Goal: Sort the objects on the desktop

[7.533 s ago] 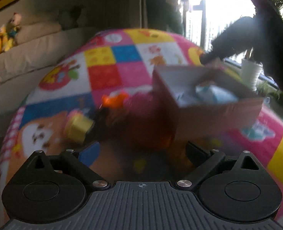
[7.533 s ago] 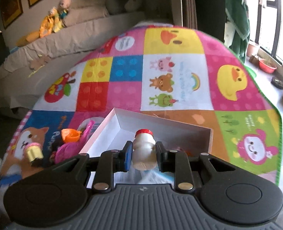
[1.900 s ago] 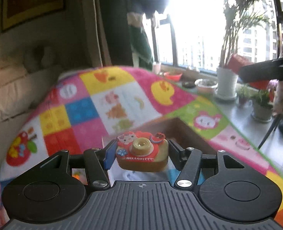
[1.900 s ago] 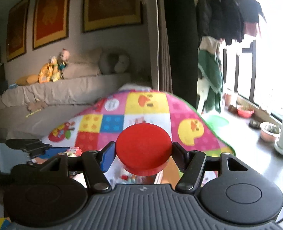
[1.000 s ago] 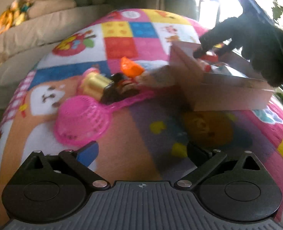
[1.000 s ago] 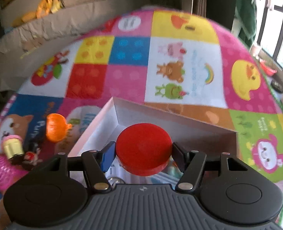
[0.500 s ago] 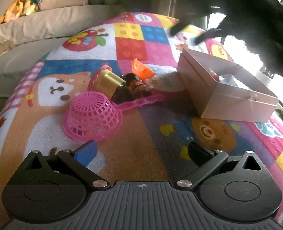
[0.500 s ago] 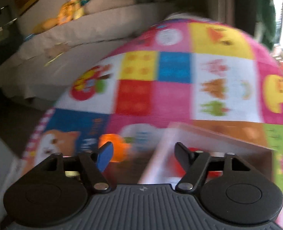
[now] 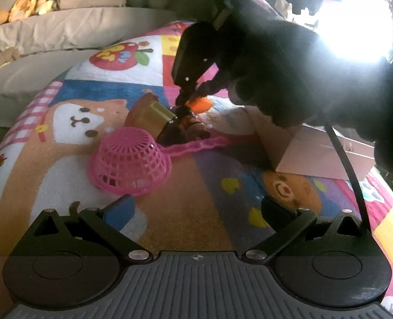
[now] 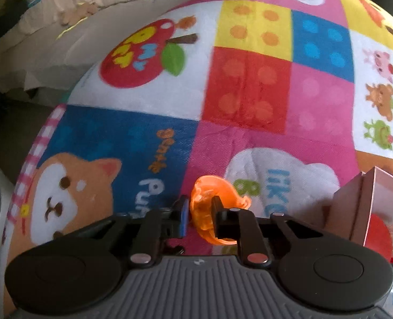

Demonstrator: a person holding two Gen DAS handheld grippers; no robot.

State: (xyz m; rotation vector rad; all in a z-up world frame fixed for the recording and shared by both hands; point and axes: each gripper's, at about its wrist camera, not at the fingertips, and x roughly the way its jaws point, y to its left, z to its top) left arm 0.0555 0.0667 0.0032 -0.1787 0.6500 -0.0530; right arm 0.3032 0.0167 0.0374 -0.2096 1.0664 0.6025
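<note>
Two fingers of the right gripper (image 10: pixel 199 215) clench a translucent orange plastic toy (image 10: pixel 209 207); the left gripper (image 9: pixel 196 207) hangs released, a pink mesh basket (image 9: pixel 129 163) at its eleven o'clock.

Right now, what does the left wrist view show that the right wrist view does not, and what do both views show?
Only the left wrist view shows the overturned pink basket, the gold cup lying beside it, and the open, empty left gripper. Only the right wrist view shows the red lid inside the box, and the right gripper closed on the orange toy. Both show that orange toy, the box and the colourful mat.
</note>
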